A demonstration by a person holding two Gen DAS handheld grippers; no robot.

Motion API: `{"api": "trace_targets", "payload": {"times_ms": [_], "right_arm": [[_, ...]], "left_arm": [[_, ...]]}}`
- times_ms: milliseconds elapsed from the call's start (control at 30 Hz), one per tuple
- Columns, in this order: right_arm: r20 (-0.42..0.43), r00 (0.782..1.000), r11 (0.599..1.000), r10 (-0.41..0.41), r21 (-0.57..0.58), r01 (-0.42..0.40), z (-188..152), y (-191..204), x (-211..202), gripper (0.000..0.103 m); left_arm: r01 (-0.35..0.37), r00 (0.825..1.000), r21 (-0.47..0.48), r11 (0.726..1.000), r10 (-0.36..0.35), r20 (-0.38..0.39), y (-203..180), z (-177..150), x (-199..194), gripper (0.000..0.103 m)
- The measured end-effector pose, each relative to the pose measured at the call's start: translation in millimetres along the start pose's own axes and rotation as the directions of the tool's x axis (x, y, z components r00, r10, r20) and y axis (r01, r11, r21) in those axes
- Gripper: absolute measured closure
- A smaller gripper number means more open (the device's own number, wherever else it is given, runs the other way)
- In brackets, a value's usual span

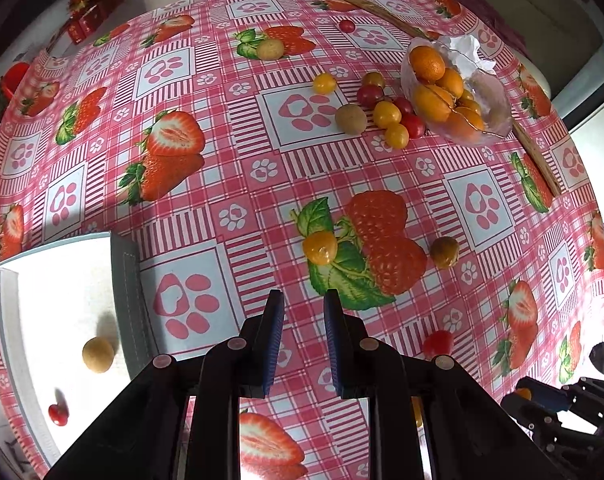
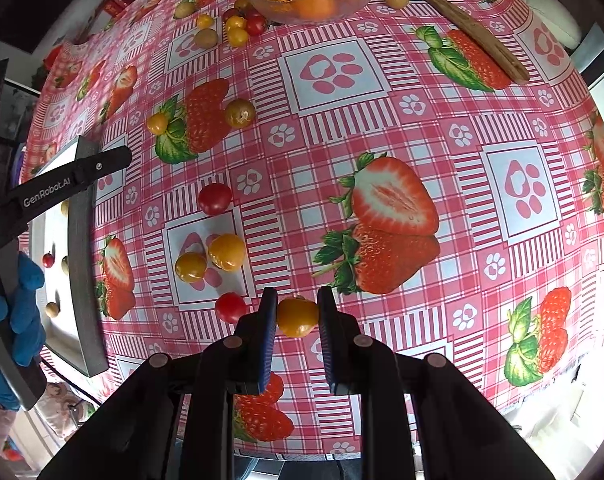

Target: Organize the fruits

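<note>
Right claw [image 2: 298, 316] downward, gripping yellow tomato [image 2: 297, 317]

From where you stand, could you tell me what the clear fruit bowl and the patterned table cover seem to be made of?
The clear fruit bowl looks like textured glass, perhaps plastic: oranges show through its wall. The pink strawberry-print table cover appears to be glossy vinyl or oilcloth: it lies smooth and catches the light.

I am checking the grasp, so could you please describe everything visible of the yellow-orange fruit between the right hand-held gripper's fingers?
The small round yellow-orange fruit has smooth, glossy skin, darker orange towards its underside. It sits clamped between the two blue ribbed pads of the right hand-held gripper, one pad on each side, above the pink checked tablecloth. Nothing else touches it.
</note>
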State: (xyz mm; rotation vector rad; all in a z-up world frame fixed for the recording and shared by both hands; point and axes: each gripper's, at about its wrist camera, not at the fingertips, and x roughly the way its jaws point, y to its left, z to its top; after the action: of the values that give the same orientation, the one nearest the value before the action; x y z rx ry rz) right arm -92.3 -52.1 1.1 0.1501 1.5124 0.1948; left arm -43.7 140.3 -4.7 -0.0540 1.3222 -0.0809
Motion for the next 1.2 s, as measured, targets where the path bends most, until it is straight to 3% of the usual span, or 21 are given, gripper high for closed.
{"api": "trace_targets", "payload": {"times_ms": [133, 167, 200, 233, 400, 633, 733, 900, 1200], "right_arm": [[0.005, 1.0, 1.0, 0.002, 0.009, -0.002, -2.2, -2.5, -3.3, 0.081], [0.007, 1.0, 1.0, 0.002, 0.011, -0.002, -2.6, -3.9, -4.7, 0.081], [0.009, 1.0, 1.0, 0.002, 0.012, -0.003, -2.0, -5.1, -5.8, 0.081], [0.01, 1.0, 1.0, 0.003, 0.014, -0.003, -1.6, -6.4, -6.6, 0.081], [0.011, 1.0, 1.0, 0.009, 0.029, -0.01, 0.3, -13.6, -8.6, 0.081], [0.01, 1.0, 0.999, 0.014, 0.048, -0.014, -0.6, -18.7, -8.6, 0.081], [0.009, 1.0, 0.998, 0.014, 0.056, -0.015, -2.3, -19.6, -8.5, 0.081], [0.006, 1.0, 0.998, 0.014, 0.058, -0.015, -1.5, -21.8, -9.1, 0.081], [0.007, 1.0, 0.997, 0.013, 0.071, -0.014, -3.6, -23.9, -10.5, 0.081]], "left_arm": [[-0.003, 1.0, -0.016, 1.0, 0.003, -0.006, -2.6, 13.5, 15.1, 0.081], [0.012, 1.0, -0.018, 1.0, -0.012, -0.005, -3.5, 15.9, 17.7, 0.073], [0.005, 1.0, -0.018, 1.0, -0.005, 0.001, -4.7, 17.4, 19.4, 0.054], [-0.02, 1.0, -0.013, 1.0, 0.02, 0.015, -6.2, 18.2, 20.0, 0.048], [-0.004, 1.0, -0.002, 1.0, 0.004, 0.012, -11.5, 21.6, 27.9, 0.047], [-0.05, 0.999, 0.027, 0.998, 0.049, 0.018, -24.7, 31.2, 35.1, 0.047], [-0.066, 0.997, 0.032, 0.997, 0.066, 0.027, -28.8, 34.4, 35.9, 0.052], [-0.012, 0.999, 0.047, 0.999, 0.01, 0.038, -37.0, 47.1, 35.8, 0.084], [0.061, 0.998, -0.023, 0.998, -0.06, 0.031, -17.0, 48.4, 34.6, 0.085]]}}
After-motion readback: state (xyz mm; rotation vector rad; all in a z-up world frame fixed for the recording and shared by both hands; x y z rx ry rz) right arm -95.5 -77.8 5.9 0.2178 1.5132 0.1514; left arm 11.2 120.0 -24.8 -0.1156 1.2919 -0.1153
